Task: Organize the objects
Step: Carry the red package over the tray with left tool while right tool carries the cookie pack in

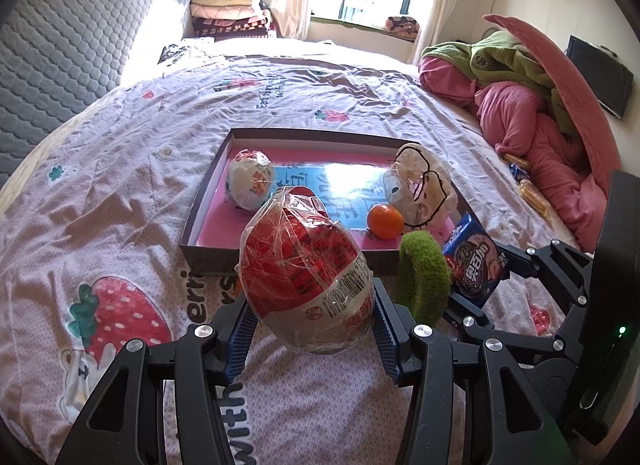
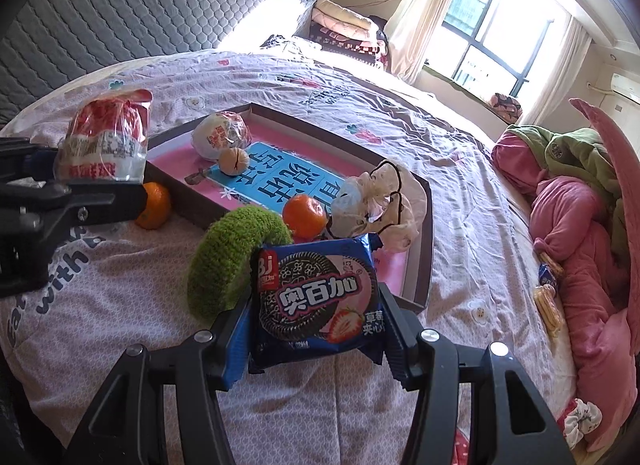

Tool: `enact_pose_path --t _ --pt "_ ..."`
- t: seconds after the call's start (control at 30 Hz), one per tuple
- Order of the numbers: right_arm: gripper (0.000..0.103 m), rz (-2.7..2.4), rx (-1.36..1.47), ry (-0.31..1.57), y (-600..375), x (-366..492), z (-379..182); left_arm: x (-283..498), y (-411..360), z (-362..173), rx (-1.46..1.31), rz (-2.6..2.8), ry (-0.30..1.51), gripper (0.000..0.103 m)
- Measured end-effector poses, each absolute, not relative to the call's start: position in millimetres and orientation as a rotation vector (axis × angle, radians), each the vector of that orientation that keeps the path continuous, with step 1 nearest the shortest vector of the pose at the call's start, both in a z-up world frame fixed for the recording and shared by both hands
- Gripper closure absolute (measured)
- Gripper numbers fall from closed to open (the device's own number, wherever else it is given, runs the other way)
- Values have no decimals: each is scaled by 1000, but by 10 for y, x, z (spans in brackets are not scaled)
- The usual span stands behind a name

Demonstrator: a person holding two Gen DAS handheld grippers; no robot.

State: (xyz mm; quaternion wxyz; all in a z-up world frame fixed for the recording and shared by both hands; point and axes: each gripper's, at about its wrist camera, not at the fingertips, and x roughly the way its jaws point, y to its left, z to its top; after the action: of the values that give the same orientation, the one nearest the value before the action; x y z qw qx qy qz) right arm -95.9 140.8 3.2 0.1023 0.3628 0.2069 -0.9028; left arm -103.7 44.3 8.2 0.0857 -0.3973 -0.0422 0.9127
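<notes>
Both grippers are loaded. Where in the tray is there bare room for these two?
Free: tray middle, the blue panel between white egg and tangerine. Crowded: near corner, where tangerine, pale scrunchie and green band bunch.

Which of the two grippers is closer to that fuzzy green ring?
Right. The right gripper, holding the cookie pack, is right beside the green ring; the left gripper, holding the red egg, is farther left.

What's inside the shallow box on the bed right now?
Inside the box: a wrapped white egg, a peeled tangerine, an orange and a pale scrunchie on its printed pink and blue floor. The near corner is hidden behind the cookie packet.
</notes>
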Motion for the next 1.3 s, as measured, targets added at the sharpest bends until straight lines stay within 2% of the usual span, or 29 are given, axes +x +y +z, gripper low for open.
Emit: enact_pose_path --t 0.7,1.3 --pt "47 -2625 1038 617 1374 -1250 105 -1394 463 41 -1181 2734 -125 49" --pt "47 -2647 1023 539 1442 -1445 218 -1599 512 55 -1188 2741 -85 49"
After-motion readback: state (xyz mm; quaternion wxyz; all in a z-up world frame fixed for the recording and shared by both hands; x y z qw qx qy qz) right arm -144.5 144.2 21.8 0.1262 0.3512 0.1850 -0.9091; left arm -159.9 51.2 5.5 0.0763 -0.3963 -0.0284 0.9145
